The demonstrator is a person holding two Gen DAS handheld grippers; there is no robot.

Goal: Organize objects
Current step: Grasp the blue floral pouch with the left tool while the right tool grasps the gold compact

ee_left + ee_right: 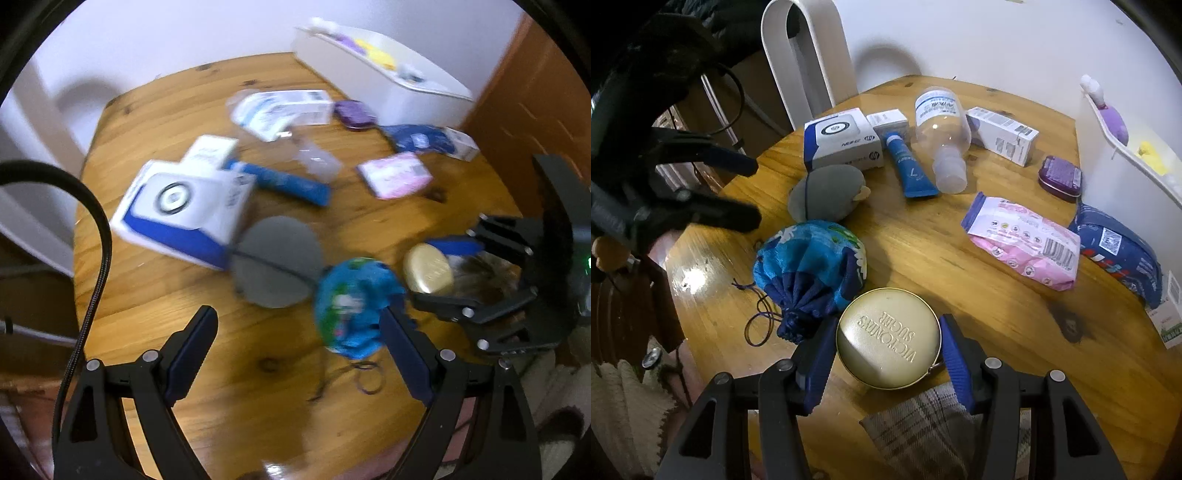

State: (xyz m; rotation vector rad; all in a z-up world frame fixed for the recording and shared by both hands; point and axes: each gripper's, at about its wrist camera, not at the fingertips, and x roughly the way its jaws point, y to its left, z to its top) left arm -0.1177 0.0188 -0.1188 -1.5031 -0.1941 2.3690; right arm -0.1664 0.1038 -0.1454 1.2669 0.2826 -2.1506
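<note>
We clamp the gold tin first

Our right gripper point(888, 356) grasps the gold tin point(888, 338) between its fingers, lifting it off the counter point(979, 295); our left gripper point(299, 354) hangs released beside the blue pouch point(351, 306).

On the table point(960, 258), seen from the right wrist, the round tin point(888, 338) lay nearest, with the drawstring pouch point(809, 266) just to its left and the plush toy point(827, 192) behind that. Further back stood the printer box point(842, 144), with the tube point(910, 166) and the lying bottle point(943, 136) to its right. The wipes packet point(1023, 240) lay right of centre, well apart from the tin.
</note>
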